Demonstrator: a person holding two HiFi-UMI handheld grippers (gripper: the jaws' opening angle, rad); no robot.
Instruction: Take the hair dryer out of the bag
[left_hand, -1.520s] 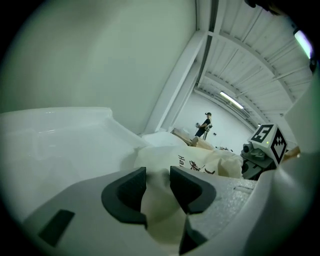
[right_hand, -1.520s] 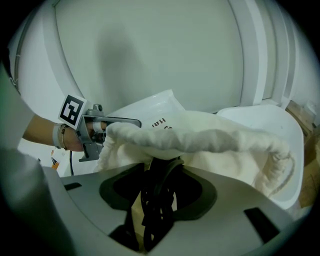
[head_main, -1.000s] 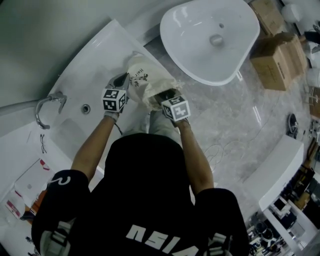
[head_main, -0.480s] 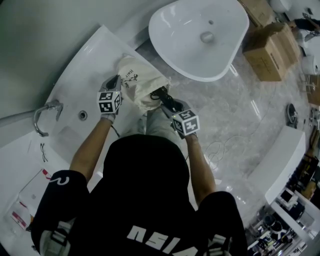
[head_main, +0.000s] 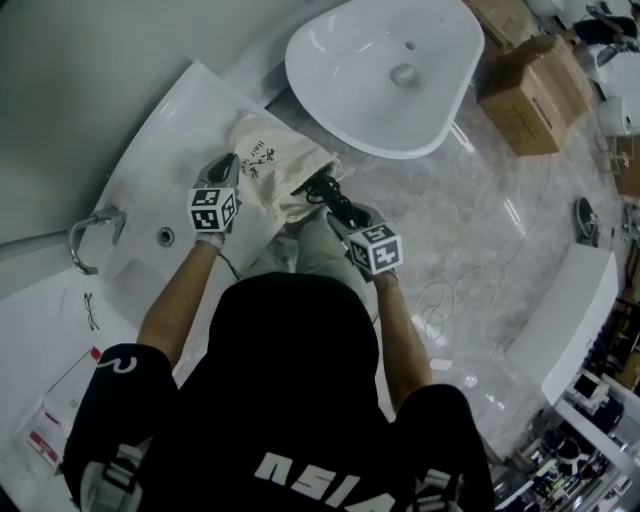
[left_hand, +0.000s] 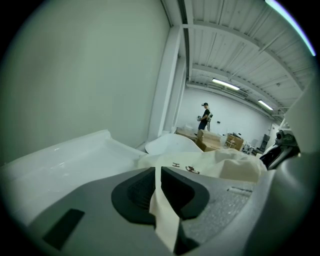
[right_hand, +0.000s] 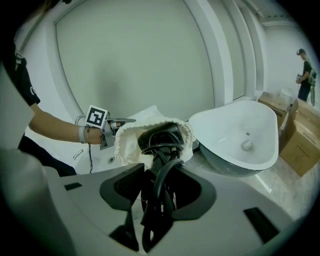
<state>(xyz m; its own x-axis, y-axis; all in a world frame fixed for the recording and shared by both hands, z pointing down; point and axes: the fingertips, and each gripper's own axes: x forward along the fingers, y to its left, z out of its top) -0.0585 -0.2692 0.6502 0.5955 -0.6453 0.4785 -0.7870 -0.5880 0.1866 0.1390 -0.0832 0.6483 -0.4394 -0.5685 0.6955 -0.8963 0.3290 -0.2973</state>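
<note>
Hair dryer (right_hand: 160, 136), black, is shown partly out of the mouth of a cream drawstring bag (head_main: 265, 165), with its rounded head ringed by the gathered cloth and the rest of its body hidden inside. Its handle is clamped between the fingers of the right gripper (right_hand: 162, 170), though a black cord looped round the handle covers most of it. In the head view only a dark sliver of the dryer can be made out. The left gripper (left_hand: 157, 172) is held at the bag's far end; its fingers have just been opening a little, and a fold of the cloth is seen nipped between them. The bag is laid on the rim of a white tub (head_main: 150, 150) with a chrome tap (head_main: 90, 235), beside a round white basin (head_main: 385, 70). Dark print on the bag is too small to read. The lower middle of the head view is blocked by the person's head and shoulders, and cardboard boxes (head_main: 525, 85) are cut off at the upper right.
</note>
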